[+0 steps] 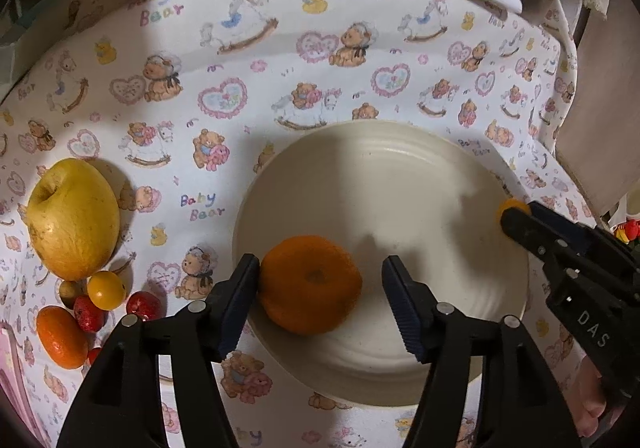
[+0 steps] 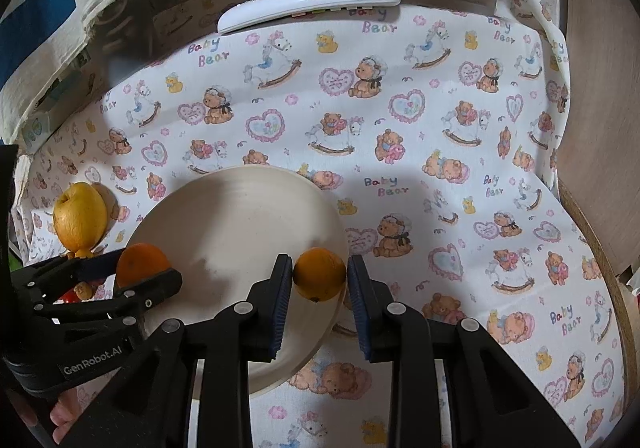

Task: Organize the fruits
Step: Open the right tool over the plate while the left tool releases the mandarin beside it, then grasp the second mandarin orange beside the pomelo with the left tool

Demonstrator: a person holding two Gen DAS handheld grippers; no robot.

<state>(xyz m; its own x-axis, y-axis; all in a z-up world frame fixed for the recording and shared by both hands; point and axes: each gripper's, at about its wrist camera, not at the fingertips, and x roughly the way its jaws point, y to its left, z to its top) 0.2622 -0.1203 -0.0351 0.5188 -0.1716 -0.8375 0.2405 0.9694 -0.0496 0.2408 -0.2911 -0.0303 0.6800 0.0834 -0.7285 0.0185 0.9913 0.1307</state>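
"GenRobot.AI" on left gripper (image 2: 152, 284); tablecloth (image 2: 400, 128) reads "Baby Bear".

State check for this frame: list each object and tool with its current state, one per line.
Left tool: open, around the tangerine.
Right tool: shut on the small orange fruit.
Tangerine: resting in the plate.
Small orange fruit: held over the plate's rim.
Plate: upright, holds one tangerine.
Yellow apple: on the cloth, untouched.

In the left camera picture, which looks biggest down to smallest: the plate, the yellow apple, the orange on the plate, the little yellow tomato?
1. Plate
2. Yellow apple and orange on the plate: alike, and the orange sits nearer the camera, so unsure
3. Little yellow tomato
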